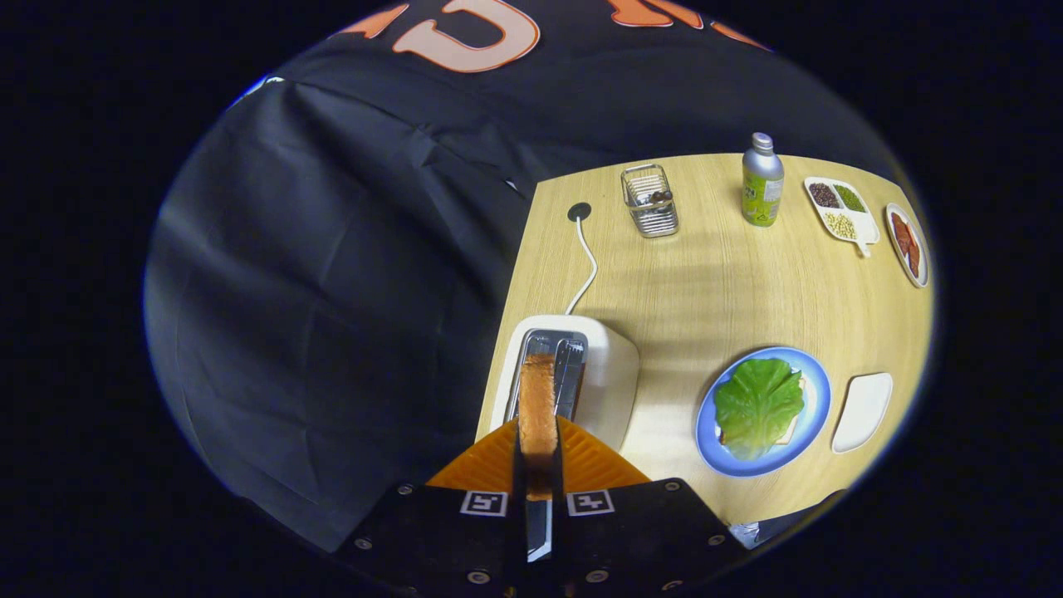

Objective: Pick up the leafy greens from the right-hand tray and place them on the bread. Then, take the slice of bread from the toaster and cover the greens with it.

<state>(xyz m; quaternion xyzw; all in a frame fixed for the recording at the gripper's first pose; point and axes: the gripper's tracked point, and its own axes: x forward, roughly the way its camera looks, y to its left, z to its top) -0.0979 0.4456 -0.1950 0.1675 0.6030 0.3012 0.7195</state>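
Gripper (538,453): nearest the camera, fingers drawn close together, both pressing on the toast from either side; jaws clenched on it.
Toast (537,407): upright slice, browned edge up, its far end over the toaster slot, its near end between the fingers.
Toaster (606,365): white, at the near left edge of the table, just beyond the fingers; metal slot open on top.
Cord (585,266): white, runs from the toaster's far side to a dark hole (579,212) in the table.
Table (714,282): light wood, right of the black cloth wall.
Plate (818,399): blue, right of the toaster, near side of the table.
Greens (757,405): one leaf lying flat on the plate, covering a bread slice (793,428) whose edge peeks out at the leaf's right.
Tray (864,411): white, just right of the plate, nothing on it.
Wire basket (649,202): far side, beyond the toaster.
Bottle (761,180): upright, far side, right of the basket.
Divided dish (841,211): right of the bottle, three fillings, dark, green and pale.
Far-right dish (907,244): holds reddish pieces.
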